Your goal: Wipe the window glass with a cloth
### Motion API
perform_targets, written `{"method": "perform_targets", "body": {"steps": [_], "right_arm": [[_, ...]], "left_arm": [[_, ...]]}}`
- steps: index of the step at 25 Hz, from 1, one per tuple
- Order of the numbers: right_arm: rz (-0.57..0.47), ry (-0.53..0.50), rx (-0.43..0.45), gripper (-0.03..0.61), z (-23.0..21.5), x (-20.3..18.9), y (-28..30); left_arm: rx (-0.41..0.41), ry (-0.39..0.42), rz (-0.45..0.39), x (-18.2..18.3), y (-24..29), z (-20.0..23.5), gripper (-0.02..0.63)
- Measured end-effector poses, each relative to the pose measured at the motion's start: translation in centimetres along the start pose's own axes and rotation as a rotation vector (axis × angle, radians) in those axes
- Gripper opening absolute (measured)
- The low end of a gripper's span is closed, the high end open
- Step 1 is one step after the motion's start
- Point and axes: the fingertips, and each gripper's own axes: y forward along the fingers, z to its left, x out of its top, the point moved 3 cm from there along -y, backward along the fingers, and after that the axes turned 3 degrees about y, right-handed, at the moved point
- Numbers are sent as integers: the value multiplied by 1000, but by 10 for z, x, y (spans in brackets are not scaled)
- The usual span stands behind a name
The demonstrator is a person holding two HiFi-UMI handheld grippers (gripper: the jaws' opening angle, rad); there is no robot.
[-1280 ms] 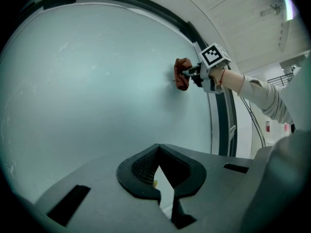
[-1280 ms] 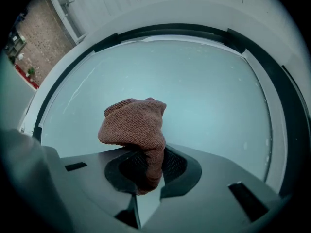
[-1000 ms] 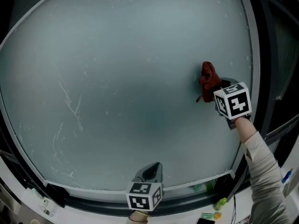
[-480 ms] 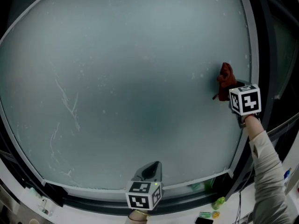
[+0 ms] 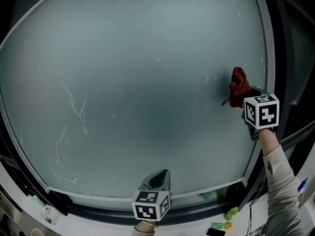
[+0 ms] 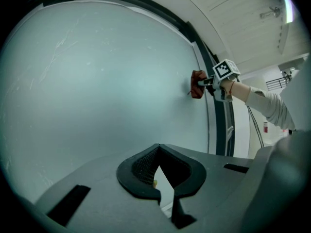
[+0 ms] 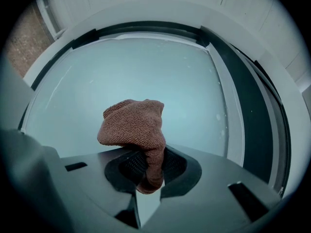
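The frosted window glass (image 5: 147, 82) fills the head view. A red-brown cloth (image 5: 239, 85) rests against it close to its right edge. My right gripper (image 5: 247, 94) is shut on the cloth. In the right gripper view the cloth (image 7: 133, 127) bunches above the jaws, a fold pinched between them, and the glass (image 7: 146, 67) lies ahead. My left gripper (image 5: 158, 178) hangs low at the bottom edge of the pane, shut with nothing in it. The left gripper view shows its jaw tips (image 6: 156, 154) meeting, with the cloth (image 6: 197, 84) and right gripper (image 6: 208, 83) far off at the right.
A dark window frame (image 5: 269, 58) runs down the right side, just beyond the cloth. White streaks (image 5: 74, 107) mark the left part of the glass. Small green and yellow items (image 5: 231, 214) lie on the sill below. A beige sleeve (image 5: 280, 181) reaches up from the lower right.
My right gripper carried the cloth to the right across the glass toward the frame, then dipped slightly. The left gripper has stayed put.
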Motion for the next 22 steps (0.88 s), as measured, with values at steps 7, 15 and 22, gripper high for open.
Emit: {"method": "perform_targets", "body": {"steps": [7, 15, 22], "right_arm": [[-76, 3, 171, 48, 76, 0, -39], [-102, 0, 369, 48, 178, -14, -60], [-64, 3, 546, 48, 276, -44, -57]], "left_arm": [[27, 0, 11, -5, -11, 7, 3], [104, -16, 33, -18, -42, 30, 3], [211, -38, 47, -29, -76, 61, 3]]}}
